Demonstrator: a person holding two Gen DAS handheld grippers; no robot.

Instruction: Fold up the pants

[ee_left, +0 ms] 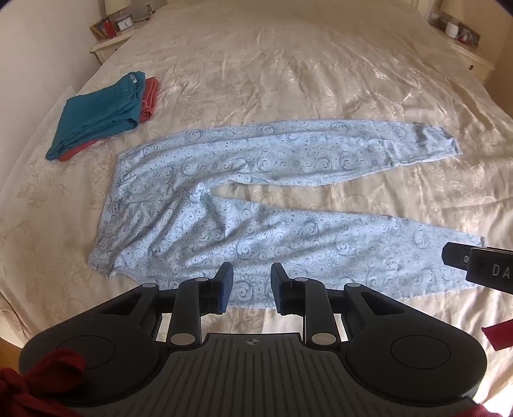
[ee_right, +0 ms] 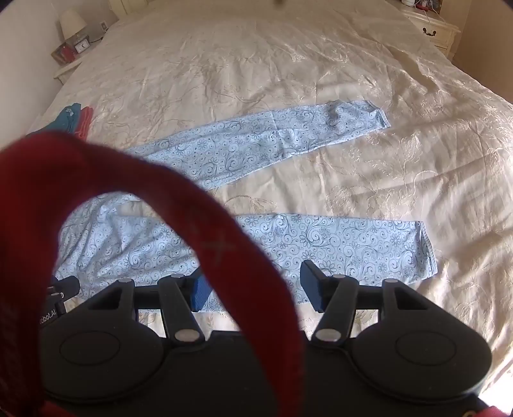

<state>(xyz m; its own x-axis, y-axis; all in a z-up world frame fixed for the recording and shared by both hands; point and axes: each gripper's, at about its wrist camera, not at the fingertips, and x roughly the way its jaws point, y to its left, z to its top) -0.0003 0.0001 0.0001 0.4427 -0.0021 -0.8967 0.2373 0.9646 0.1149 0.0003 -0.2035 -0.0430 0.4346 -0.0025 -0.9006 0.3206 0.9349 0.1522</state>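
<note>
Below me, the pants (ee_left: 256, 199) lie flat on the cream bedspread (ee_left: 288, 80), pale blue with a swirl-and-flower print, waistband toward my left, both legs stretched to my right and splayed apart with bare bedspread showing between them. My left gripper (ee_left: 251, 285) hovers over the near leg close to the crotch, fingers released, a clear gap between the blue pads (ee_left: 226, 290), holding nothing. My right gripper (ee_right: 253, 288) sits above the same near leg further toward its hem (ee_right: 426, 250), fingers spread wide and also empty; a blurred red strap (ee_right: 192, 199) loops across the right wrist view and hides part of the left pad. Far leg's cuff (ee_left: 429, 141) is slightly rumpled. Beyond the waistband, well apart from the pants, a folded teal garment (ee_left: 99, 115) rests on top of a folded coral one (ee_left: 149, 99). No containers on the bed. Nightstand (ee_left: 109, 45) at the far left corner carries a small clock (ee_left: 125, 24) and a red item I cannot identify.
</note>
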